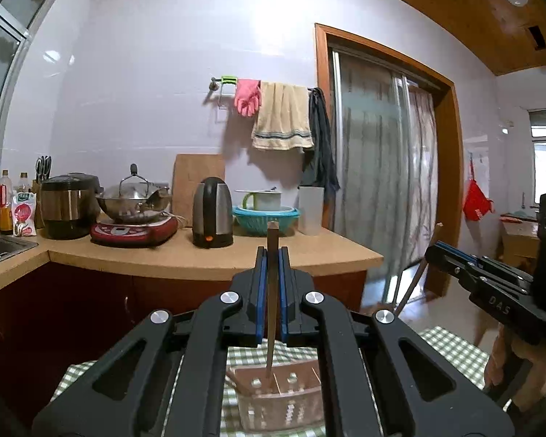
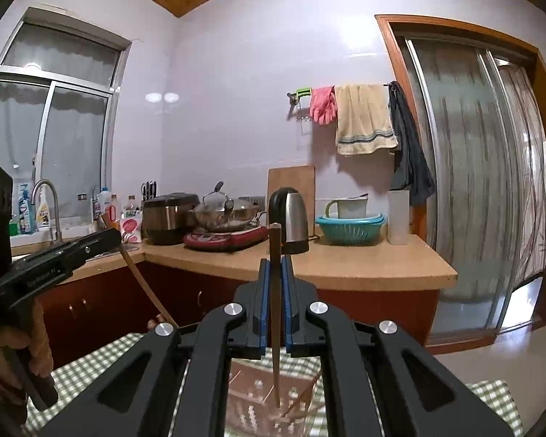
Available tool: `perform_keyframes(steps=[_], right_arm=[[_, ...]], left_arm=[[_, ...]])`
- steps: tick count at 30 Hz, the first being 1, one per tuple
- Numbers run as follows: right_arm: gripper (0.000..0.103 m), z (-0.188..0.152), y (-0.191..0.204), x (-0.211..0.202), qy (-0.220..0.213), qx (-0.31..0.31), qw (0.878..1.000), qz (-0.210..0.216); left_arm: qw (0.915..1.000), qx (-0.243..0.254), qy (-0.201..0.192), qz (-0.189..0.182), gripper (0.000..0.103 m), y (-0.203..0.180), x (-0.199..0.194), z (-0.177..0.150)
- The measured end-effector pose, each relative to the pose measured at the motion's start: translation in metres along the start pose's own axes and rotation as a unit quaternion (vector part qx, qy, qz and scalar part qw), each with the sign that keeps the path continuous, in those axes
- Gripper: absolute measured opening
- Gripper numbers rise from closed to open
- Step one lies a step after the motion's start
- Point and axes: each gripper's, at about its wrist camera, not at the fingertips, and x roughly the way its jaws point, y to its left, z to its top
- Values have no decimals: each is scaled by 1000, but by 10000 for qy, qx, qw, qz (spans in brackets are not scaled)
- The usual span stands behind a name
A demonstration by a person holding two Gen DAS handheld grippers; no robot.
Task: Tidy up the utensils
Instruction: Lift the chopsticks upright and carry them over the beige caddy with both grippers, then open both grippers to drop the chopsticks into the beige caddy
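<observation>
My left gripper [image 1: 272, 251] is shut on a brown chopstick [image 1: 272, 291] held upright, its lower tip inside a perforated pinkish utensil basket [image 1: 280, 397] on the green checked cloth. My right gripper [image 2: 276, 260] is shut on another brown chopstick [image 2: 276, 309], also upright, its tip down in the same basket [image 2: 265, 400], where more sticks lie. The right gripper also shows in the left wrist view [image 1: 455, 258], and the left gripper in the right wrist view [image 2: 102, 242].
A kitchen counter [image 1: 200, 255] behind holds a rice cooker [image 1: 67, 205], a wok on a red induction hob [image 1: 134, 231], a kettle [image 1: 213, 216], a teal basin [image 1: 265, 218] and a white cup [image 1: 310, 209]. A sink [image 2: 47, 200] is at left, a glass sliding door [image 2: 473, 182] at right.
</observation>
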Motion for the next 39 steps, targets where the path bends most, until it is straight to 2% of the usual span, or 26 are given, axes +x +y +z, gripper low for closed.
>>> perform_keyframes(steps=[6,17,19,20,21,27,30,34,39], right_arm=[[7,-28,-5,31,207,-31,9997,-112],[7,-76,-5,49,852,74,9963,-75],[17,-78,-5,46,875,97,9961,-98],[32,-77,-5,45,851,112,9963,-106],[43,-77,-5,40,813,129,9965,-117],[50,-69,-2,16,743,81,9970,-206],[50,-72,-3,-2,809,130,9962,-282],[50,-89,0,-21,1104,225,9930,-357],[50,-132,10,-45,1579,347,9854,-528]], left_arm=[[9998,-101,128,83,7,3,34,-24],[9958,-218,891,64,8,11,71,-83],[9950,-245,963,45,15,12,71,-86],[9949,-251,972,50,25,13,71,-86],[9950,-259,968,55,34,13,69,-87],[9955,-272,910,-17,52,9,48,-81],[9949,-297,967,-36,55,6,39,-81],[9928,-386,1129,-92,56,1,19,-89],[9900,-373,1357,-31,56,-8,-5,-112]])
